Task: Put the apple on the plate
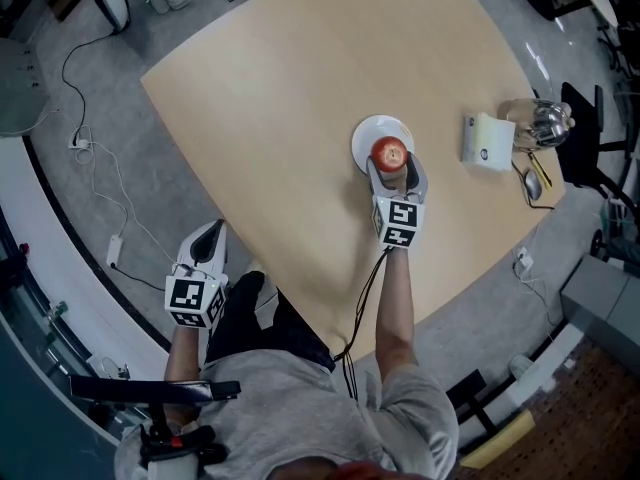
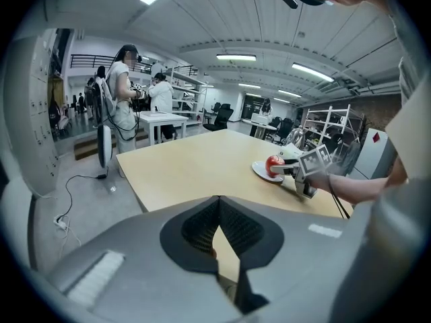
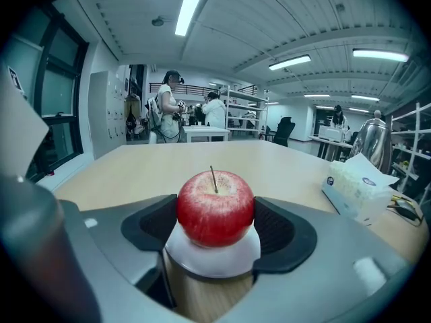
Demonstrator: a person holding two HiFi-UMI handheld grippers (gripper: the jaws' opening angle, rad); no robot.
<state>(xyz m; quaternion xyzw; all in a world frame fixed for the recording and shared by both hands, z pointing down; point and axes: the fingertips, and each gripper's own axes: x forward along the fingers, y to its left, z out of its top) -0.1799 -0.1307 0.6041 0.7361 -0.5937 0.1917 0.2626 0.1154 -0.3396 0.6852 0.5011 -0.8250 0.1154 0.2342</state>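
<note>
My right gripper (image 3: 215, 225) has its jaws closed on the apple (image 3: 215, 204), one dark pad pressed against each side of it. The jaws stand about an apple's width apart. The apple is upright, with a thin brown stem standing straight up from a shallow dip. Its skin is deep red and glossy, with a paler, speckled patch across the top and shoulder. I see no bruise or cut on the side facing me. Right under it is the small white plate (image 3: 202, 264). The apple is over the plate's near half, but I cannot tell whether it rests on the plate or hangs just above. The plate sits on the pale wooden table (image 1: 280, 118), towards the right side. Further right are a tissue box (image 1: 487, 140) and a shiny kettle (image 1: 540, 120), well apart from the plate.

My left gripper (image 2: 217, 204) is empty, its jaws closed so that the tips meet. In the head view it is held off the near edge of the table, low by the person's left side.
</note>
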